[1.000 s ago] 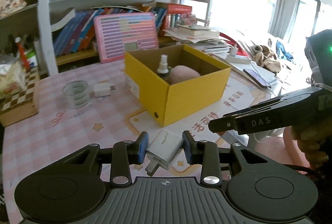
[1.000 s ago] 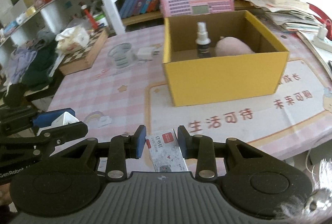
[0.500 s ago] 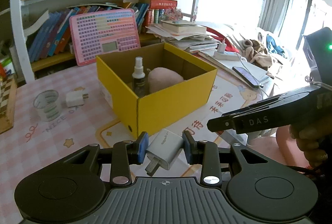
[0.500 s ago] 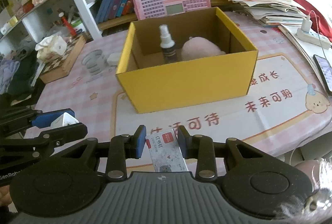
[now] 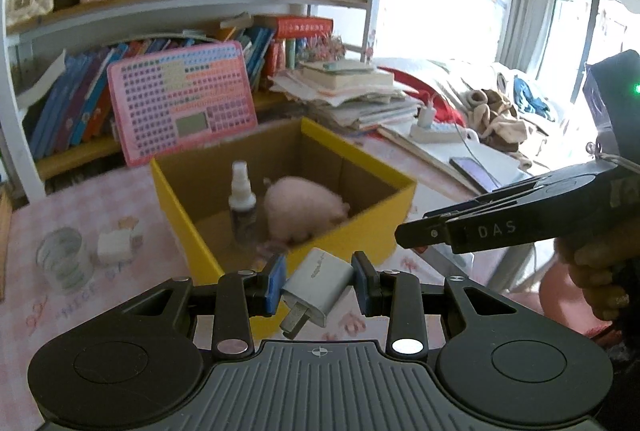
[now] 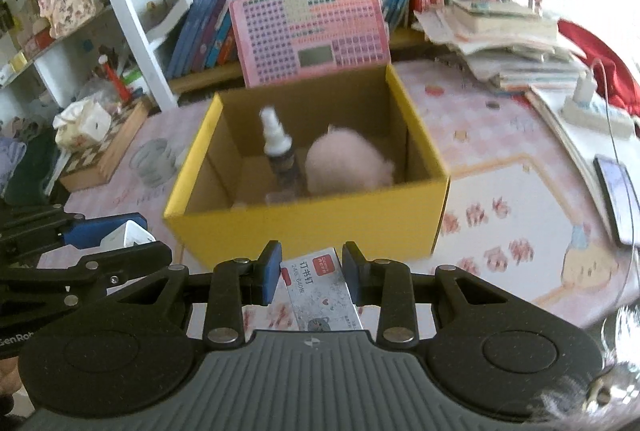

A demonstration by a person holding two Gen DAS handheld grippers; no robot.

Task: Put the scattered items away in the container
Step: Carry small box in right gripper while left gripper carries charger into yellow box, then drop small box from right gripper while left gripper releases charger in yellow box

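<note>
Left gripper [image 5: 318, 289] clamping a white plastic plug adapter [image 5: 319, 286], right gripper [image 6: 308, 273] pinching a small printed staples box [image 6: 320, 289], both near the open yellow cardboard box [image 6: 320, 227]

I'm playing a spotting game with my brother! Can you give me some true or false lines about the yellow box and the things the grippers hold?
1. The left gripper holds a white charger plug. True.
2. The right gripper holds a banana. False: it holds a small box of staples.
3. A spray bottle stands upright inside the yellow box. True.
4. The yellow box is empty. False: the spray bottle and a pink plush toy are in it.
5. The plush toy is green. False: it is pink.
6. A clear cup sits on the table outside the box. True.
</note>
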